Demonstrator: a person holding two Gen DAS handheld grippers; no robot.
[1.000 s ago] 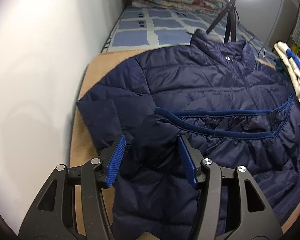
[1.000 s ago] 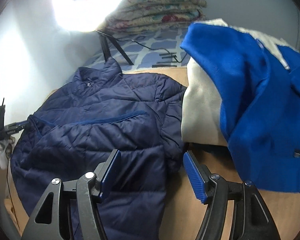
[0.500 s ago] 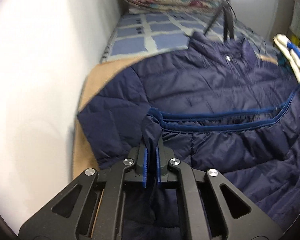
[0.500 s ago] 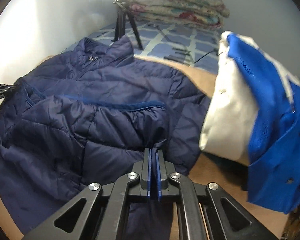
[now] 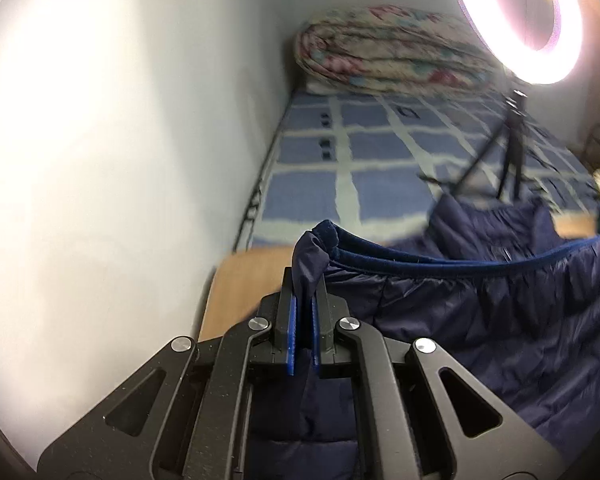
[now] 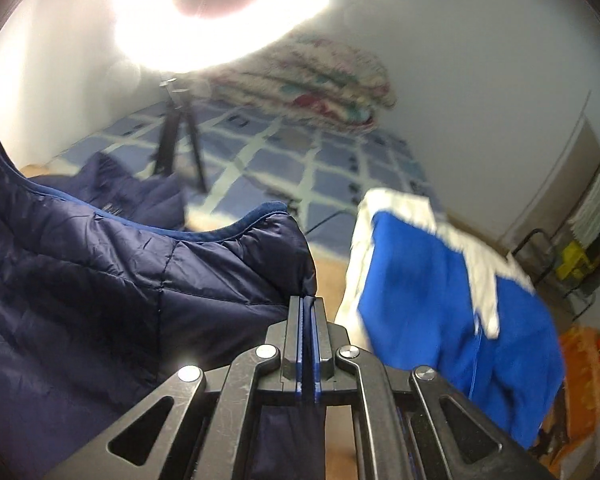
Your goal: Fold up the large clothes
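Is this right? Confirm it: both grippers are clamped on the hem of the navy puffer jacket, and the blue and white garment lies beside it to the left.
Not quite. The left gripper and right gripper are both shut on the navy puffer jacket, but the blue and white garment lies to its right, as the right wrist view shows.

Ahead of both grippers, the checked bedspread point(image 5: 376, 168) lay open between the wall point(image 5: 120, 140) on the left and the tripod point(image 5: 512, 152). The ring light point(image 5: 516, 20) hung overhead, and the folded quilt point(image 5: 384, 56) closed the far end. On the right, a blue-and-white garment point(image 6: 440, 292) blocked passage beside the lifted navy jacket point(image 6: 140, 272).
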